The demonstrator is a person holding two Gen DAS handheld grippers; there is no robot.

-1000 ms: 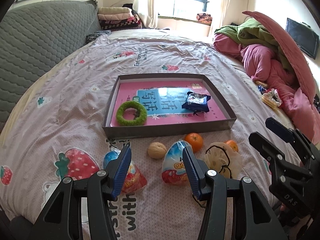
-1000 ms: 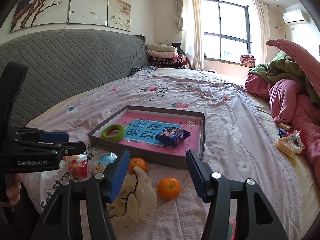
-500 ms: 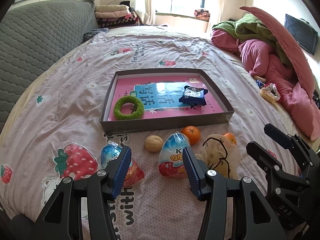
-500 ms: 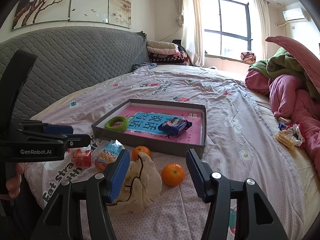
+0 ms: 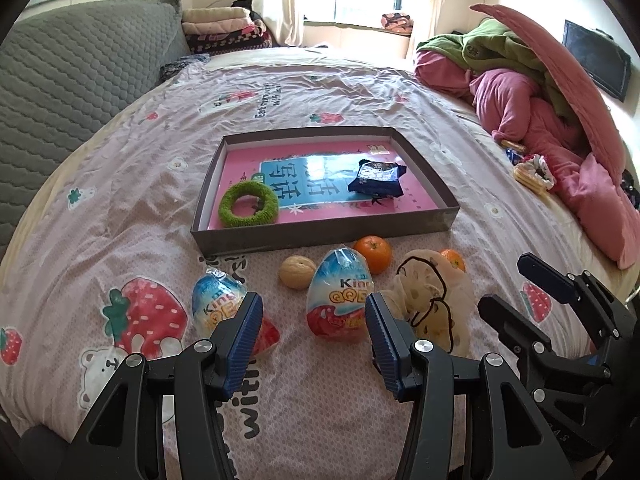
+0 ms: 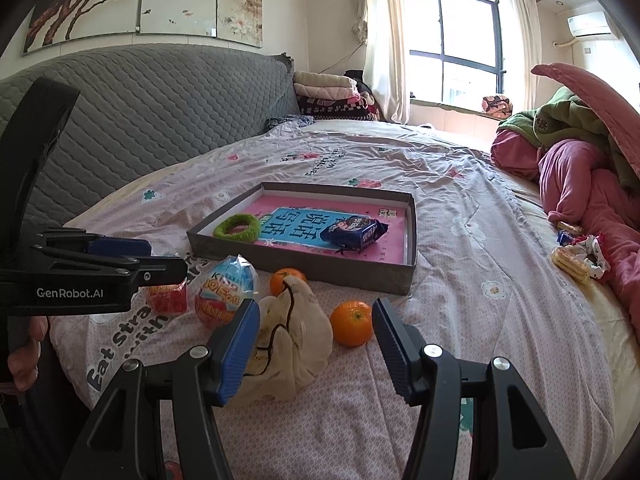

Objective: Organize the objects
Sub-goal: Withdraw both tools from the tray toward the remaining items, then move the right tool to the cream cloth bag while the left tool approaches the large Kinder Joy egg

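A grey tray (image 5: 320, 236) (image 6: 320, 268) with a pink book inside holds a green ring (image 5: 248, 205) (image 6: 237, 226) and a dark blue snack packet (image 5: 376, 177) (image 6: 354, 232). In front of it on the bed lie two Kinder egg packets (image 5: 340, 296) (image 5: 218, 306), a walnut (image 5: 297, 272), two oranges (image 5: 373, 254) (image 6: 352, 323) and a cream cloth pouch (image 5: 434, 304) (image 6: 292, 340). My left gripper (image 5: 312, 336) is open, just short of the larger egg packet. My right gripper (image 6: 316, 340) is open, above the pouch and the nearer orange.
A pink and green heap of bedding (image 5: 540, 112) lies at the right. Snack wrappers and a scrunchie (image 5: 532, 172) sit beside it. A grey quilted headboard (image 5: 60, 80) runs along the left. Folded blankets (image 5: 224, 32) are stacked at the far end.
Both grippers have moved forward and lower toward the loose items in front of the tray. Both stay open and empty.
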